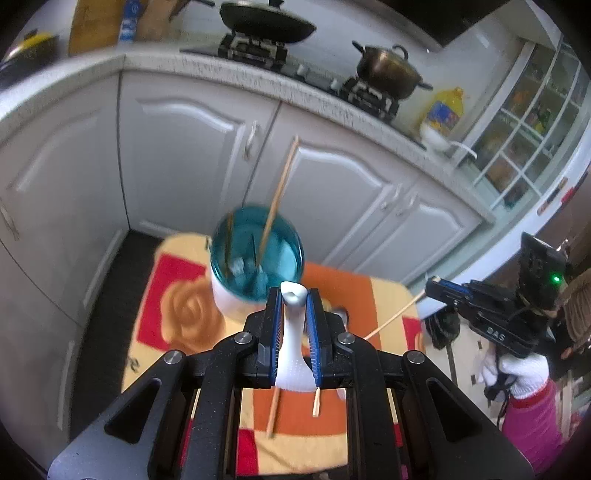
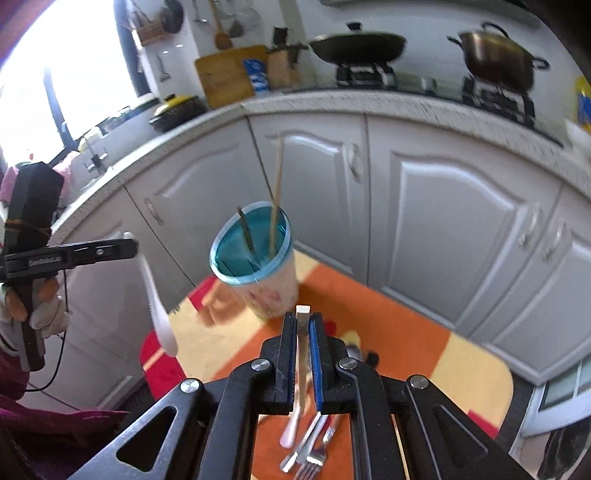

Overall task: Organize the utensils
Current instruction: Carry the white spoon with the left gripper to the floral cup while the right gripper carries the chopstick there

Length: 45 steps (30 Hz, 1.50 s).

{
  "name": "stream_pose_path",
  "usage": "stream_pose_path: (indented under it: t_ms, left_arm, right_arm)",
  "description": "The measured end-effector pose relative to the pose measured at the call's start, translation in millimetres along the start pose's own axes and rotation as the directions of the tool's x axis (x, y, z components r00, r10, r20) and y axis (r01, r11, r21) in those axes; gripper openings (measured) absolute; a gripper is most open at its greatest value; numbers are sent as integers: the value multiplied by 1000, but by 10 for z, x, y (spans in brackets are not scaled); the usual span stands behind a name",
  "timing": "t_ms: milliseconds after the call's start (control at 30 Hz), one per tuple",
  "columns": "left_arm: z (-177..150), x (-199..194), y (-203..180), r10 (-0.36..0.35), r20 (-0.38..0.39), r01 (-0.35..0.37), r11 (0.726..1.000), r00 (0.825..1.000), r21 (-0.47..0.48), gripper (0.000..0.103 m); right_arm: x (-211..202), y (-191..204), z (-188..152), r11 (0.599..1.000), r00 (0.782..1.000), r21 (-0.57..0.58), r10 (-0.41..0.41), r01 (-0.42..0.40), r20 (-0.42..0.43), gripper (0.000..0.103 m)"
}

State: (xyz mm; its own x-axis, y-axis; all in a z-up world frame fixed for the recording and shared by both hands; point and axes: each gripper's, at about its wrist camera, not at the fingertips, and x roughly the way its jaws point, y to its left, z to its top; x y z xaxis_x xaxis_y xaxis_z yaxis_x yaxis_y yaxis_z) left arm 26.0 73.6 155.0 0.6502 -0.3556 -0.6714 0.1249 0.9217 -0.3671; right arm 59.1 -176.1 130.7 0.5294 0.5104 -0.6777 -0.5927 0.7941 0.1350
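Where cabinets (image 1: 177,155) corner: patterned tabletop (image 2: 424,332).

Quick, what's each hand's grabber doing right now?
Left gripper: shut on the white spoon.
Right gripper: shut on a wooden chopstick.

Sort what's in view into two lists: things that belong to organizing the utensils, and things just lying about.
Job in hand:
- white spoon held in left gripper
- chopstick held in right gripper
- blue-rimmed holder cup
- loose chopsticks on cloth
- forks

Lying about:
- wok
- lidded pot
- oil bottle
- cutting board
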Motion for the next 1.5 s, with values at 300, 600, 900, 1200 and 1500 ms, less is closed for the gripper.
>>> stream_pose_path:
  t_ms: [300, 600, 900, 1200, 1500]
  left_arm:
    - [612, -23, 51, 75, 120, -77, 997, 990, 9, 12]
    - [836, 472, 142, 148, 107, -150, 989, 983, 15, 12]
    - [827, 864, 287, 184, 61, -184, 983, 981, 4, 12]
    - [792, 943, 293, 176, 71, -176, 984, 982, -3, 12]
    - [786, 1043, 263, 172, 45, -173, 985, 984, 24, 12]
  right_arm:
    - [-237, 305, 774, 995, 994, -100, 36, -26, 101, 6]
    - [63, 511, 1342, 989, 992, -144, 37, -18, 125, 6]
    - [691, 442, 1399, 992, 998, -119, 53, -47, 43, 6]
    - [1232, 349, 1178, 993, 996, -91, 64, -70, -67, 7]
    - [1293, 257, 1110, 995, 994, -56, 79, -84, -72, 7]
